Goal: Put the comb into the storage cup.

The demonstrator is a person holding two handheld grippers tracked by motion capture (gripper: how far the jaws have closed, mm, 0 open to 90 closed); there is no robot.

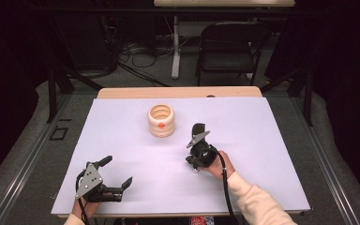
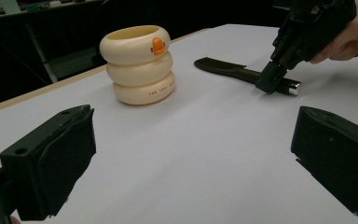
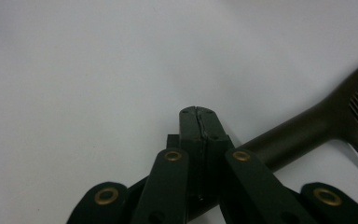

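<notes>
The right gripper [image 2: 272, 84] has its fingers pressed together on the handle of a black spatula [image 2: 228, 69], which lies flat on the white table [image 1: 262, 140] just right of a cream ringed cup [image 1: 161, 120]. The left gripper [image 1: 117, 174] hovers near the table's front edge, fingers wide apart, holding nothing.

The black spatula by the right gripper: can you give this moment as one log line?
right gripper: shut on black spatula handle | spatula: flat on table | left gripper: open, empty | cream ringed cup: upright, untouched
</notes>
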